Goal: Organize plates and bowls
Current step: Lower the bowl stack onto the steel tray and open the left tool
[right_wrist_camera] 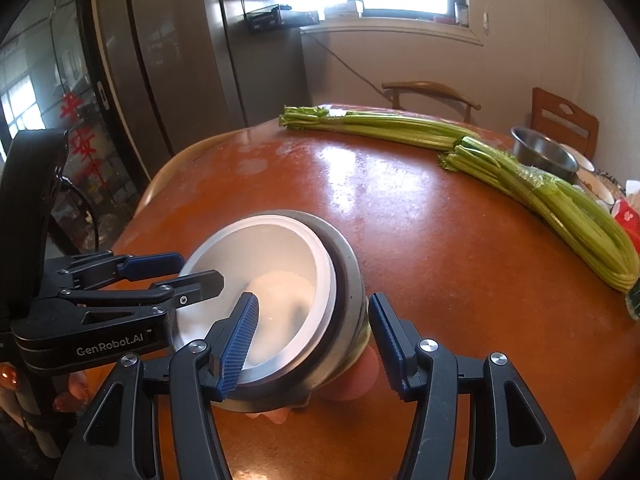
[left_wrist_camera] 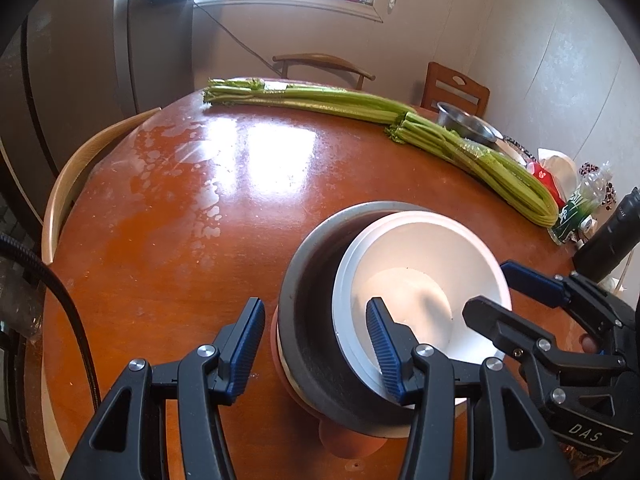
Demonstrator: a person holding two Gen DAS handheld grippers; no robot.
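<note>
Stack: a white bowl (left_wrist_camera: pixel 424 280) is sitting tilted inside a grey metal bowl (left_wrist_camera: pixel 312 312), itself resting on pinkish dishes near the table (left_wrist_camera: pixel 180 220) edge.
Left gripper (left_wrist_camera: pixel 318 348): jaws are straddling the stack's near rim, one finger inside the white bowl; whether the pads are pressing, I cannot tell.
Right gripper (right_wrist_camera: pixel 314 344): likewise straddling the opposite rim; grip unclear.
Steel bowl (right_wrist_camera: pixel 544 152): standing beyond the celery (right_wrist_camera: pixel 540 188); contents hidden.

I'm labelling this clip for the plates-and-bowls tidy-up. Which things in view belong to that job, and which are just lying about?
Belonging to the job:
- white bowl
- grey metal bowl it sits in
- steel bowl at the far edge

Just lying about:
- celery bunches
- red packet
- plastic bottle
</note>
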